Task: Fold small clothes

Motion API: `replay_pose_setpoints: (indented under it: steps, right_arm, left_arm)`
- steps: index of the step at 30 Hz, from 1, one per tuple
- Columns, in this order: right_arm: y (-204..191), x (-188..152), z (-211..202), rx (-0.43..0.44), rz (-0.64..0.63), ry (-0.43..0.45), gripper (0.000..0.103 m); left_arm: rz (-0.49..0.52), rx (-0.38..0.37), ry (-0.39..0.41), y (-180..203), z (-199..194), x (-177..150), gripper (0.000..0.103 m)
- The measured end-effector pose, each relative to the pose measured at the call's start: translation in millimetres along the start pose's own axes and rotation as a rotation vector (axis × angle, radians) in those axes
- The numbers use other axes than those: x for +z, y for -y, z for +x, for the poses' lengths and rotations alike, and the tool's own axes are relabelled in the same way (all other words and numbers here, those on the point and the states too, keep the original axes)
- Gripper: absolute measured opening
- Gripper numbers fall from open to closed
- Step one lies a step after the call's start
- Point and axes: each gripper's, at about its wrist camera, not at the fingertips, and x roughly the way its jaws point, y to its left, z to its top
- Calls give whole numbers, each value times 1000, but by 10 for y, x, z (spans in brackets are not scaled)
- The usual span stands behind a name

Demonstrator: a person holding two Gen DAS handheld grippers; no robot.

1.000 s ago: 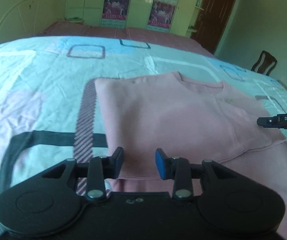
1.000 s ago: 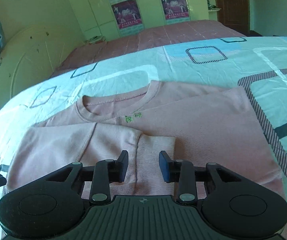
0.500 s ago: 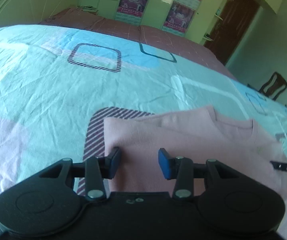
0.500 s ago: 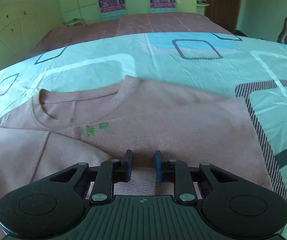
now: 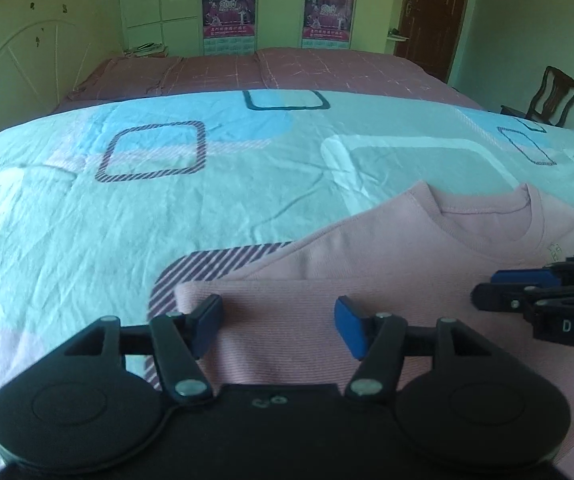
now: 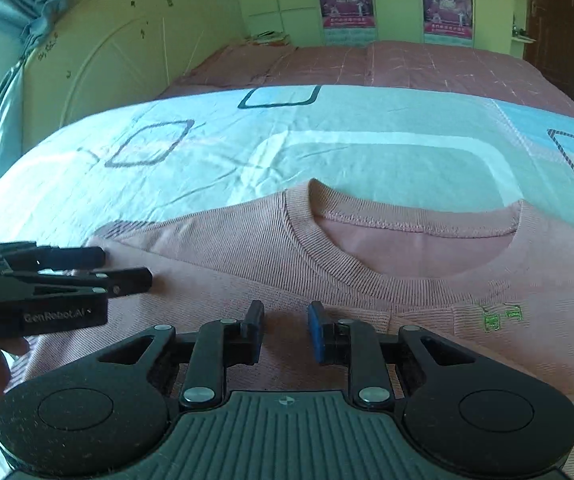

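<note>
Left gripper [image 5: 279, 322] and right gripper [image 6: 285, 332], fingers apart, poised over the folded pink sweatshirt [image 6: 271, 248] on the bed [image 5: 127, 208].

We see a pink sweater [image 6: 223, 264] of matt knitted cloth, finely ribbed, with a coarser ribbed collar [image 6: 327, 256] at the centre of the right wrist frame and green embroidery [image 6: 503, 316] at its lower right. Under it lies a bedsheet [image 5: 87, 216] of thin, creased, printed cloth with a faint sheen. The left gripper [image 5: 279, 324] and right gripper [image 6: 285, 332] look like matt black plastic with shiny metal rivets and blue pads [image 5: 347, 324]; the chair [image 5: 551, 96] at the right edge looks like dark polished wood.
</note>
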Motion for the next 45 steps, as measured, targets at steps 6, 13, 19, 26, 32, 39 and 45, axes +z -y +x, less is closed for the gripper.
replay_pose_setpoints:
  steps: [6, 13, 19, 26, 32, 39, 45]
  right_arm:
    - [352, -57, -271, -133, 67, 44, 23]
    - [-138, -142, -177, -1, -31, 11, 23]
    - [-10, -601, -451, 11, -72, 26, 23]
    - [33, -768, -756, -16, 27, 65, 24]
    - [-191, -489, -538, 6, 20, 76, 24]
    - [192, -618, -570, -54, 41, 68, 29]
    - [941, -832, -912, -96, 163, 80, 14]
  left_arm:
    - [-161, 48, 55, -369, -346, -201, 59]
    - [-78, -45, 50, 286, -388, -375, 58]
    - [-1, 19, 52, 354, -690, -853, 60]
    - [-24, -19, 105, 299, -894, -900, 60]
    - [-61, -68, 116, 419, -728, -588, 61]
    - [-19, -84, 39, 749, -379, -564, 75]
    - [2, -25, 54, 477, -471, -697, 75]
